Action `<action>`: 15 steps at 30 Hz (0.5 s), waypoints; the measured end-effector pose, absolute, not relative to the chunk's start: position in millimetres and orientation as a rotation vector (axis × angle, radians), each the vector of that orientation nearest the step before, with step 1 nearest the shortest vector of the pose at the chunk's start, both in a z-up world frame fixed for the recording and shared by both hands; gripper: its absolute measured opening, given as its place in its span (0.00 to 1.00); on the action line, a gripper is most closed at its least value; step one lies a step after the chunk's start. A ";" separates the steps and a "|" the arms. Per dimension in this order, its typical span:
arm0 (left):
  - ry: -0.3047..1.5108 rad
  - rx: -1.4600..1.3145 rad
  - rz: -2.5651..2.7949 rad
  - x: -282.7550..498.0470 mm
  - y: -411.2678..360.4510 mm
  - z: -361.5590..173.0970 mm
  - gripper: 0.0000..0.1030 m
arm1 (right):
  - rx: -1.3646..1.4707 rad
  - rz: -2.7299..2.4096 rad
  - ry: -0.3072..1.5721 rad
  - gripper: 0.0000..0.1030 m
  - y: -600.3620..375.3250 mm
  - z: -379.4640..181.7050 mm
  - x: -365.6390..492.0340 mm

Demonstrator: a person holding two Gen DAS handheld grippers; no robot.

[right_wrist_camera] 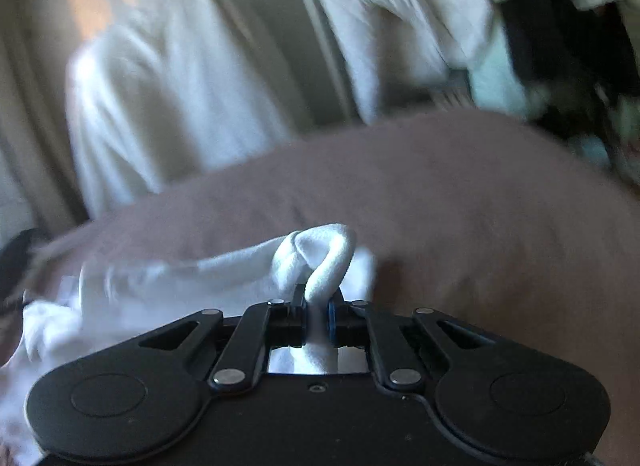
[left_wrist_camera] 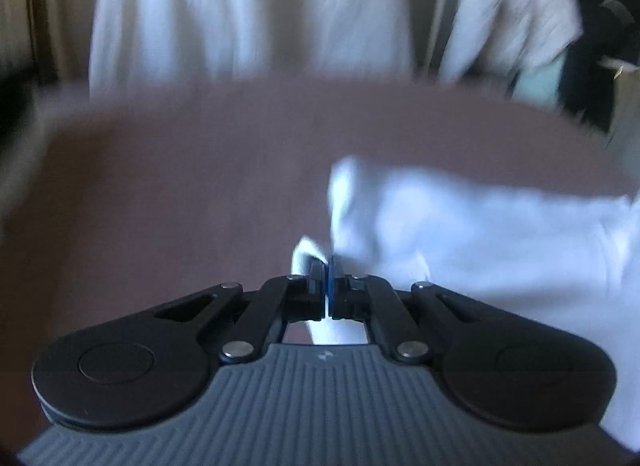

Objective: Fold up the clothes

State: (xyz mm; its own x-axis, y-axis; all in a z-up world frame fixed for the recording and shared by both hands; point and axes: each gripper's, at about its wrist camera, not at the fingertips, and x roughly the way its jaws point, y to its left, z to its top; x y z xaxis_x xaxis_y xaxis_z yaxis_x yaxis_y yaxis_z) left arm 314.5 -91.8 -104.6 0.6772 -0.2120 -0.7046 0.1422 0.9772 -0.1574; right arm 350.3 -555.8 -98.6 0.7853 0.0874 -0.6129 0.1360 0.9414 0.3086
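Left wrist view: both tools pinch a white garment (left_wrist_camera: 480, 234) over the brown bed (left_wrist_camera: 180, 185).
Left tool (left_wrist_camera: 327, 278) and right tool (right_wrist_camera: 318, 316) each clamp an edge, seemingly corners; next, carry it across evenly.

left gripper (left_wrist_camera: 327, 266) jaws pinching white garment (left_wrist_camera: 480, 234), brown surface (left_wrist_camera: 180, 185)

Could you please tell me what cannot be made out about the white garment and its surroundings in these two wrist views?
- Left wrist view: white garment is motion-blurred and cut off by the right edge; its type is unclear.
- Left claw: its closed fingers hide how much cloth is pinched.
- Right wrist view: right claw body hides the garment below the pinched fold.
- Hanging white fabric is too blurred to identify.
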 end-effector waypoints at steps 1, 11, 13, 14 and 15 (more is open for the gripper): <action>0.787 -0.102 -0.197 313.0 -91.4 -106.5 0.01 | 0.360 -0.055 0.713 0.10 -555.4 -110.2 359.5; 0.716 -0.171 -0.368 303.8 -77.0 -82.6 0.02 | 0.310 -0.117 0.710 0.08 -552.1 -104.7 357.8; 0.737 -0.115 -0.348 310.5 -83.0 -83.0 0.01 | 0.285 -0.196 0.638 0.08 -535.9 -90.0 343.0; 0.748 -0.081 -0.320 316.6 -87.2 -84.0 0.01 | 0.222 -0.214 0.633 0.08 -526.0 -87.2 342.4; 0.763 -0.052 -0.287 323.5 -91.8 -85.8 0.01 | 0.151 -0.214 0.688 0.08 -519.1 -93.6 350.9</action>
State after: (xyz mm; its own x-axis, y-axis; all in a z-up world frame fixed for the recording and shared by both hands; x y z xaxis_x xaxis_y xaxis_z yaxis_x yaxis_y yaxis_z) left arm 323.5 -91.8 -85.8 0.6861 -0.2750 -0.6735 0.2372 0.9598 -0.1503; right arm 350.9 -519.1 -93.6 0.7519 -0.1457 -0.6429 0.2449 0.9672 0.0672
